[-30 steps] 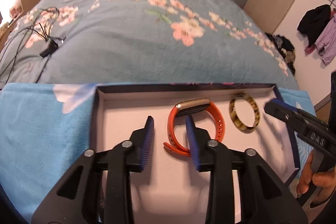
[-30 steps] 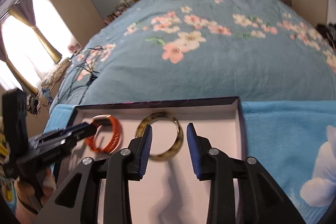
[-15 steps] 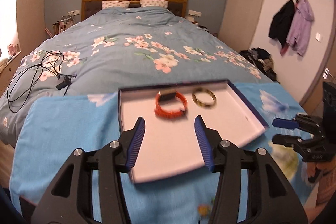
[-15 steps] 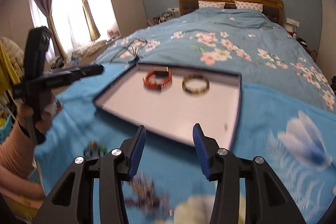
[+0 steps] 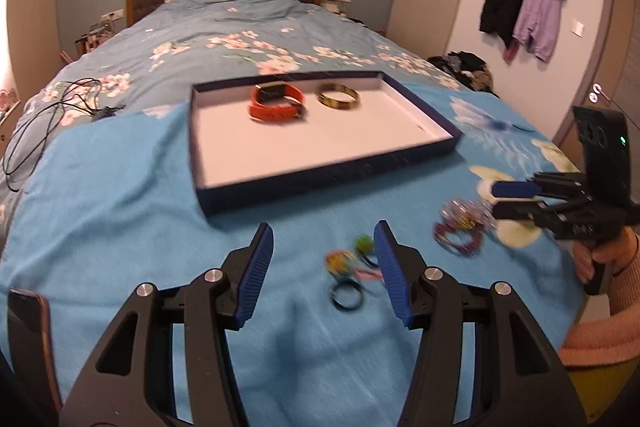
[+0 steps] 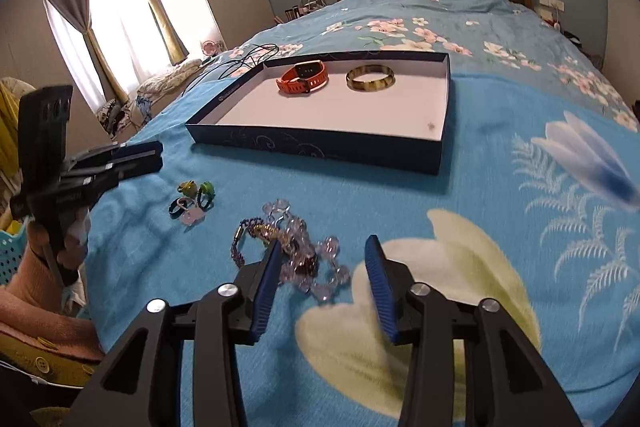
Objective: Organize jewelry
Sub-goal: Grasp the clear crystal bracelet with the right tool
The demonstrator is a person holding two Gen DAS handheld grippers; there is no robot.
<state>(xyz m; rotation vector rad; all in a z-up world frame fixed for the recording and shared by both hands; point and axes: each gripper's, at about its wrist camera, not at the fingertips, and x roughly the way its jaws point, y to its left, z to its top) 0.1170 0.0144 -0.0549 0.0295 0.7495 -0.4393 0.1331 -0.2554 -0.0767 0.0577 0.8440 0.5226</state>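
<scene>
A navy tray (image 5: 320, 183) (image 6: 320, 147) with a white floor lies on the blue blanket. In it are an orange watch (image 5: 276, 103) (image 6: 304, 77) and a tortoiseshell bangle (image 5: 338, 98) (image 6: 371, 78). My left gripper (image 5: 324, 267) (image 6: 156, 155) hovers over several small rings (image 5: 346, 279) (image 6: 192, 201). Its jaws are opening and the pads touch nothing. My right gripper (image 6: 324, 279) (image 5: 508, 201) is over a pile of bead bracelets (image 6: 296, 251) (image 5: 464, 227). Its jaws are closing, with clear beads between them but not pinched.
A phone (image 5: 28, 327) lies at the blanket's near left edge. Black cables (image 5: 52, 115) sprawl on the floral bedspread to the left of the tray. Coats (image 5: 520, 11) hang on the right wall. A teal basket (image 6: 12, 251) stands below the bed's edge.
Both grippers pulled back from inside the tray to the near part of the blanket, over the loose jewellery. The watch and the bangle stayed in the tray.
</scene>
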